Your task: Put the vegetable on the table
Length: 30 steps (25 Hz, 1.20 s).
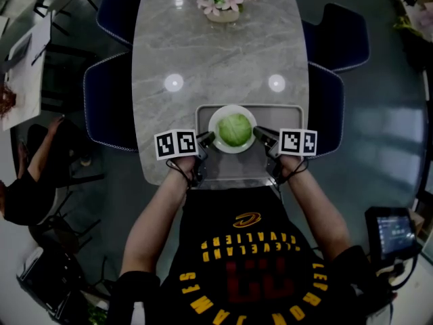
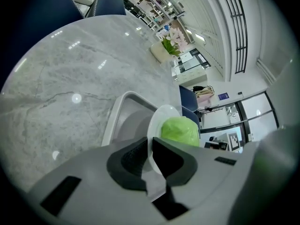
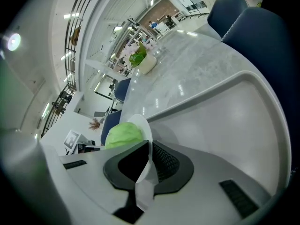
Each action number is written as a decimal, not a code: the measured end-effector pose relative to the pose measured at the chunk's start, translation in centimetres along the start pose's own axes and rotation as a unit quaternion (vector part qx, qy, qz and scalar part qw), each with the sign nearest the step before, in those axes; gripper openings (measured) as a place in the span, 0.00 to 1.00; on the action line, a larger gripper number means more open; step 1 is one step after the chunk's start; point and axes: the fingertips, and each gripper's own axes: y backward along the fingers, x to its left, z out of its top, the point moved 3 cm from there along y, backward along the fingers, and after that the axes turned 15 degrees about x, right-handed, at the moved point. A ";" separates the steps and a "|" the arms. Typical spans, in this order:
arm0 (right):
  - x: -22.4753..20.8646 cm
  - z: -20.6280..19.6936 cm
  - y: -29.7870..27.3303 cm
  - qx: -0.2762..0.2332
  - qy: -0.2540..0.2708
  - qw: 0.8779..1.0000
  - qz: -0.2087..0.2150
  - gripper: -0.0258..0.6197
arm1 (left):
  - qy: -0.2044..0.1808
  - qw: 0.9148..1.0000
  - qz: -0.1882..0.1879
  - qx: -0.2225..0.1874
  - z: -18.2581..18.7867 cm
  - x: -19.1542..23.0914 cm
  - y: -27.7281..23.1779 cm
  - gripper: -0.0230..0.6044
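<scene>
The left gripper (image 1: 205, 139) and right gripper (image 1: 260, 135) jaws are clamped on opposite edges of the plate (image 1: 233, 108), on which the cabbage (image 1: 235, 129) sits, over the tray (image 1: 200, 112). The plate should be held level and both grippers moved together to the worktop (image 1: 223, 53) beyond.

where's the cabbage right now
Head view, centre: the cabbage sits on the white plate over the grey tray, between the left gripper and right gripper, which clamp its rim.

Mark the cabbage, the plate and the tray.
cabbage (image 1: 235, 128), head view, middle of the green head.
plate (image 1: 232, 109), head view, far white rim.
tray (image 1: 283, 118), head view, bare floor right of the plate.
</scene>
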 end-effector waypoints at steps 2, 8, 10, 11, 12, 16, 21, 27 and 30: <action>0.5 1.0 -0.1 0.001 0.006 1.000 0.001 0.09 | 0.000 1.000 0.000 -0.002 0.9 0.0 0.4 0.09; 1.4 3.8 -0.8 0.006 0.015 1.000 0.004 0.09 | 0.005 1.000 -0.003 -0.006 3.5 0.4 1.0 0.09; 1.7 4.7 -0.9 0.005 0.015 1.000 0.007 0.09 | 0.003 1.000 -0.002 -0.004 4.3 0.3 1.2 0.09; 1.7 5.1 -0.9 0.005 0.015 1.000 0.008 0.09 | 0.001 1.000 -0.001 -0.002 4.8 0.3 1.2 0.09; 1.7 5.5 -1.0 0.005 0.015 1.000 0.008 0.09 | 0.000 1.000 0.000 -0.001 5.3 0.2 1.3 0.10; 1.7 7.4 -1.3 0.005 0.018 1.000 0.004 0.09 | -0.004 1.000 0.003 0.001 7.5 0.1 1.3 0.09; 1.6 9.9 -1.7 0.002 0.016 1.000 0.006 0.09 | -0.003 1.000 -0.001 0.001 10.3 0.1 1.2 0.09; 0.9 13.5 -2.6 -0.002 0.012 1.000 0.017 0.09 | -0.002 1.000 -0.010 0.001 13.6 0.2 0.8 0.09; 0.6 14.8 -3.0 0.003 0.010 1.000 0.020 0.09 | -0.001 1.000 -0.008 0.003 15.0 0.4 0.6 0.09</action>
